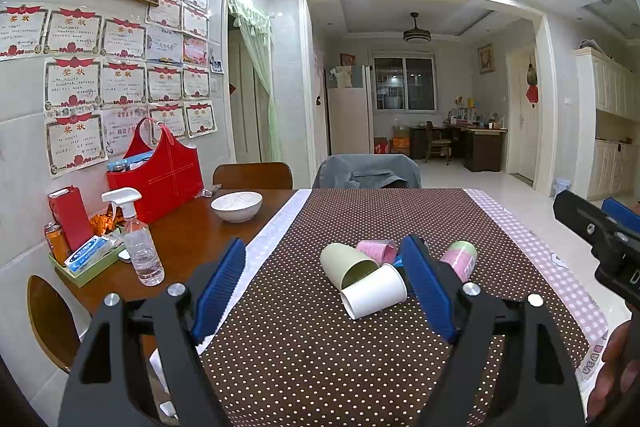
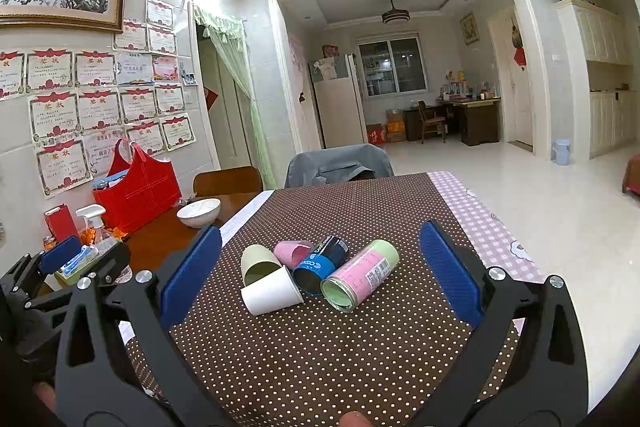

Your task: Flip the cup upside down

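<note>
Several cups lie on their sides in a cluster on the brown dotted tablecloth. A white paper cup lies nearest, a pale green cup behind it, then a small pink cup, a dark blue cup and a pink-and-green cup. In the left wrist view the white cup, green cup and pink-and-green cup show; the blue one is mostly hidden behind a finger. My left gripper and right gripper are both open, short of the cups, holding nothing.
A white bowl, a spray bottle, a red bag and a green tray of small items stand on the bare wood at left. Chairs stand at the far table edge. The checked cloth edge runs along the right.
</note>
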